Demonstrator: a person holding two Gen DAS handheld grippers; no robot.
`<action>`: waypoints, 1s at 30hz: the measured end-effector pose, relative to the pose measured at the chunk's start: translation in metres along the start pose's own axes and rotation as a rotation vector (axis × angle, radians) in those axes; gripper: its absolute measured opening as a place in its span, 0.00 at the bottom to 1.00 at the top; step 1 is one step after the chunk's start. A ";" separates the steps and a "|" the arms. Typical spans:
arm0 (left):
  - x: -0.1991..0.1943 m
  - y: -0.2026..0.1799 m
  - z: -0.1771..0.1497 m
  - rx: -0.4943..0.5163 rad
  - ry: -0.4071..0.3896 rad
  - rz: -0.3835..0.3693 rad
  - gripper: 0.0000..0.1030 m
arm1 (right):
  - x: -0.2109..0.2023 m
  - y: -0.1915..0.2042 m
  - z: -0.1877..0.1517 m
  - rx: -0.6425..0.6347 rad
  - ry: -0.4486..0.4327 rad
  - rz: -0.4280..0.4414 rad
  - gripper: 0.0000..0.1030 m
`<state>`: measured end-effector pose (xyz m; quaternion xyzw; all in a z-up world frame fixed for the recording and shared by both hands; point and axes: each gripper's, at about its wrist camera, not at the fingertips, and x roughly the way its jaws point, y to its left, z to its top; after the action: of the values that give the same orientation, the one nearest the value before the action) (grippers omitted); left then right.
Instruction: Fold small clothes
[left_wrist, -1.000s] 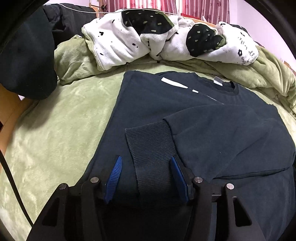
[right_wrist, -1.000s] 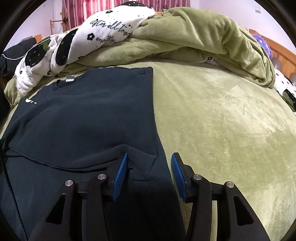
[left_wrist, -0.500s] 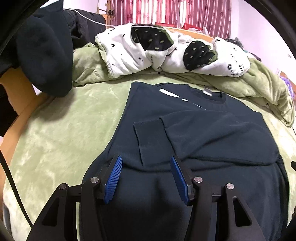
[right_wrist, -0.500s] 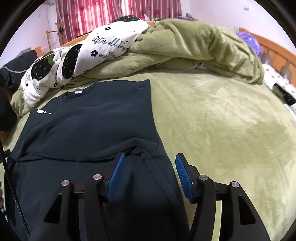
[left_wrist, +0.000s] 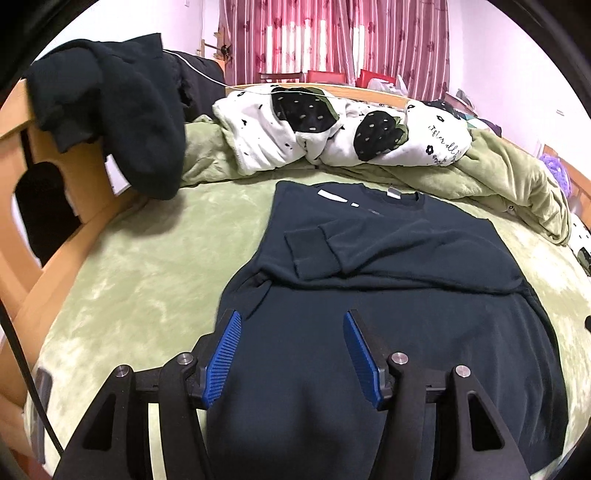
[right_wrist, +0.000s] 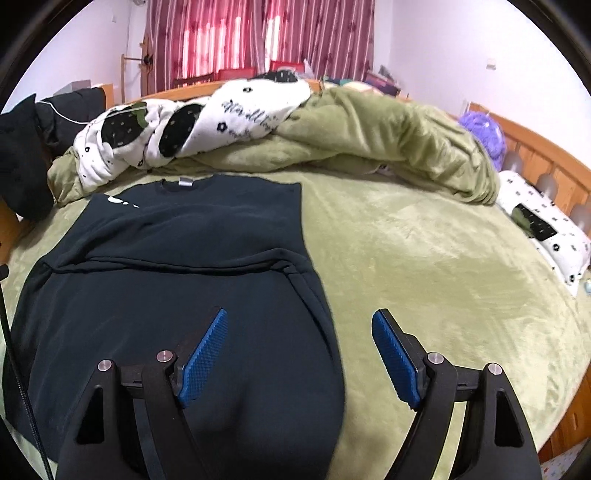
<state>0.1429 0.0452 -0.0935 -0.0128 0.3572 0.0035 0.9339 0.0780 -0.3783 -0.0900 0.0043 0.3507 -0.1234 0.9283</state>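
Observation:
A dark navy sweatshirt (left_wrist: 388, 317) lies flat on the green bed cover, collar far, hem near. Both sleeves are folded across the chest; a ribbed cuff (left_wrist: 314, 251) lies on top at the left. My left gripper (left_wrist: 291, 332) is open and empty above the lower left part of the sweatshirt. My right gripper (right_wrist: 299, 332) is open and empty over the sweatshirt's (right_wrist: 177, 295) right edge, with its right finger above the bare cover.
A white and black spotted blanket (left_wrist: 332, 136) and a bunched green quilt (right_wrist: 388, 136) lie behind the collar. Dark clothes (left_wrist: 110, 110) hang on the wooden bed frame (left_wrist: 55, 229) at the left. A pillow (right_wrist: 546, 229) lies at the far right by the headboard.
Both grippers have pulled back and risen away from the sweatshirt. The left gripper no longer straddles the cuff, which lies folded on the chest. The right jaws have opened wider.

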 end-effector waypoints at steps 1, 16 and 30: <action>-0.004 0.002 -0.004 0.000 0.001 -0.003 0.54 | -0.006 -0.002 -0.003 0.000 -0.002 0.000 0.77; -0.025 0.043 -0.068 -0.042 0.085 -0.039 0.54 | -0.035 -0.031 -0.077 0.033 0.079 0.024 0.67; 0.022 0.069 -0.109 -0.129 0.226 -0.127 0.52 | 0.006 -0.012 -0.128 0.058 0.234 0.099 0.40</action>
<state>0.0853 0.1116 -0.1909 -0.0958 0.4575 -0.0339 0.8834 -0.0037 -0.3790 -0.1895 0.0628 0.4524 -0.0863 0.8854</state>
